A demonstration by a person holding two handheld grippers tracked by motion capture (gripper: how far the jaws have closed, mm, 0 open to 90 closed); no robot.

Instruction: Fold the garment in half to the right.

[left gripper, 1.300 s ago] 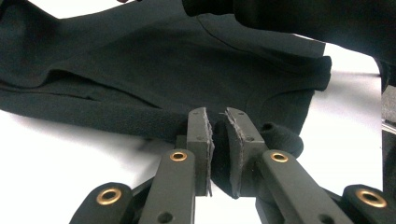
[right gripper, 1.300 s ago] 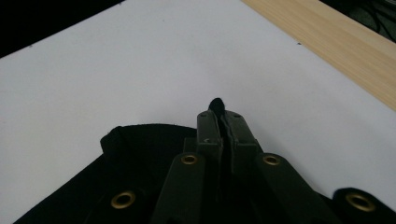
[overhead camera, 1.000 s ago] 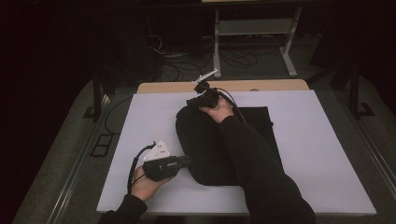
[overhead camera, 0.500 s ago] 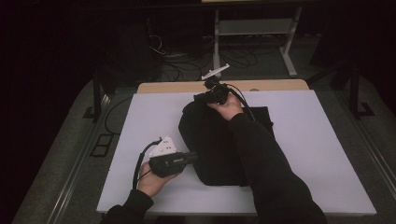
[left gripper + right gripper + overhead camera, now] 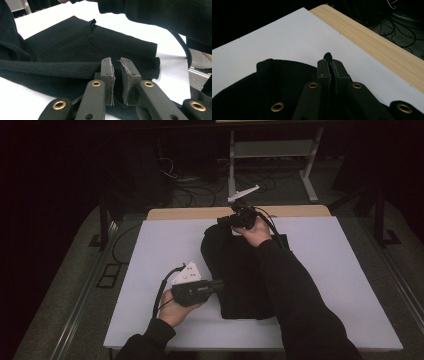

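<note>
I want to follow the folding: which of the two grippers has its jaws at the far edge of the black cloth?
The right gripper, near the table's wooden edge; the left gripper is at the cloth's near left side.

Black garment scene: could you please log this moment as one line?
left gripper: near-shut at garment edge | right gripper: shut on garment | table

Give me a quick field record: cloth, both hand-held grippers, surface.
cloth: black garment, partly folded, lying mid-board
left hand-held gripper: at the garment's near left edge, jaws a narrow gap apart, fabric edge just behind them, grip unclear
right hand-held gripper: at the garment's far edge, jaws shut on a pinch of fabric
surface: white board on a wooden table
</note>
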